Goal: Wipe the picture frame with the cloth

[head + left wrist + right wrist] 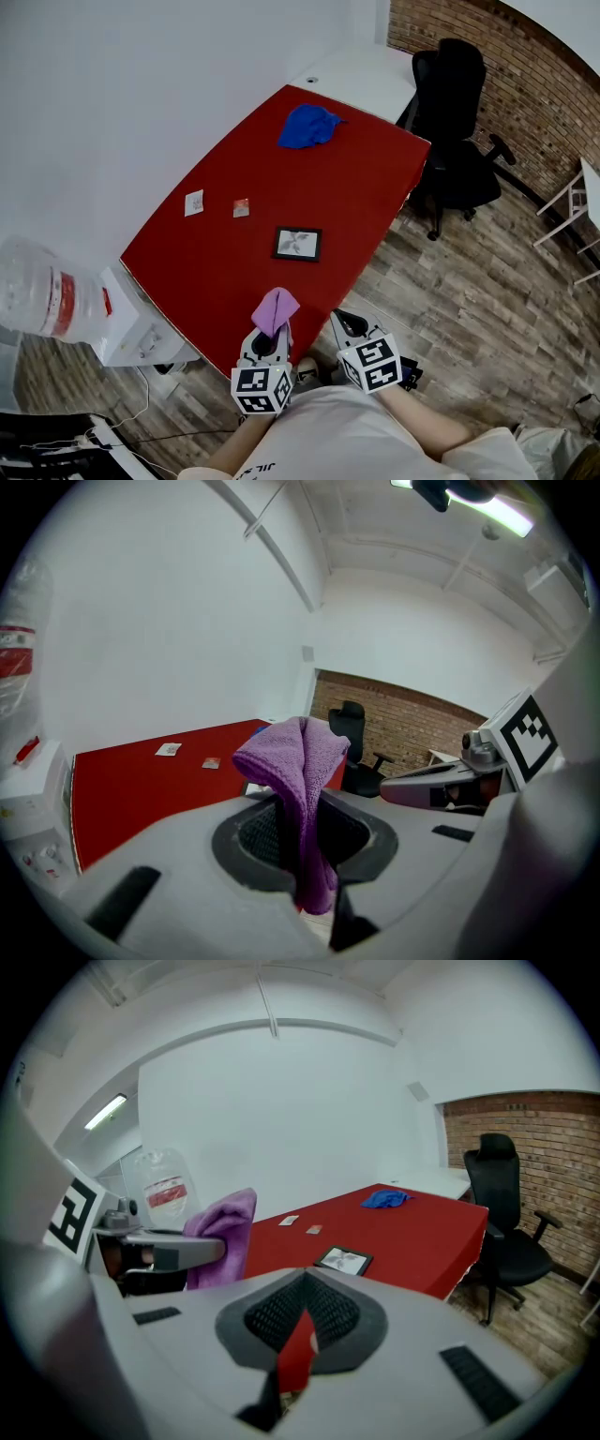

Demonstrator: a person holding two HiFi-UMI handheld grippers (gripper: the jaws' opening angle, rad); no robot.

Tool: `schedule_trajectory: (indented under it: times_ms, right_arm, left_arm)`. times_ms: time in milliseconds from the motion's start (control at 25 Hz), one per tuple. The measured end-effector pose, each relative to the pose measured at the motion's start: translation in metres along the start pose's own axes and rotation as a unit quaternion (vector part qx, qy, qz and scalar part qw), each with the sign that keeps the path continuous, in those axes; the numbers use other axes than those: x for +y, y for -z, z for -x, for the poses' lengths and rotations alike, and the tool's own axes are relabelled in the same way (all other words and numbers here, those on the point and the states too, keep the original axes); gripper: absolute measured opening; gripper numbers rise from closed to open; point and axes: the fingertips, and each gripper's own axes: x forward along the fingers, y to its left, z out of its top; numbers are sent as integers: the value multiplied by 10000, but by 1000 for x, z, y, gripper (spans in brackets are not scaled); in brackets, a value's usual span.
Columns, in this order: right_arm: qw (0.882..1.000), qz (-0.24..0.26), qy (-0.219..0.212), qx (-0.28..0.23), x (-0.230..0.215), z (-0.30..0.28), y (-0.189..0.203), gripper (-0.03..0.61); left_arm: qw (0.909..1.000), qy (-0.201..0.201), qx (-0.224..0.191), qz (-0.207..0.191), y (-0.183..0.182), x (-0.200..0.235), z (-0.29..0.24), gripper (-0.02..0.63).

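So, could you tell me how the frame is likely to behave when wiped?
The frame lies flat on the table, so it is unlikely to tip. It looks small and thin, so probably light, and may slide under a push unless steadied. The cloth flops over in the left claw, so contact should be gentle.

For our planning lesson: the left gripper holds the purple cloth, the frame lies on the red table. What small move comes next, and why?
Probably carry the left gripper forward and down toward the picture frame. Its jaws are shut on the purple cloth, yet it hangs at the near edge of the table, apart from the frame lying flat.
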Motion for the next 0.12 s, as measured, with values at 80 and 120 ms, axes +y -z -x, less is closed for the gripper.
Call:
schedule_trajectory:
  times_ms: [80, 120]
  right_arm:
    - [10000, 25, 3, -22, 0, -1, -1, 3]
    - [10000, 35, 6, -31, -1, -1, -1, 3]
  left_arm:
    - [10000, 13, -25, -9, -1, 0, -2, 57]
    - [10000, 20, -37, -11, -2, -1, -3, 57]
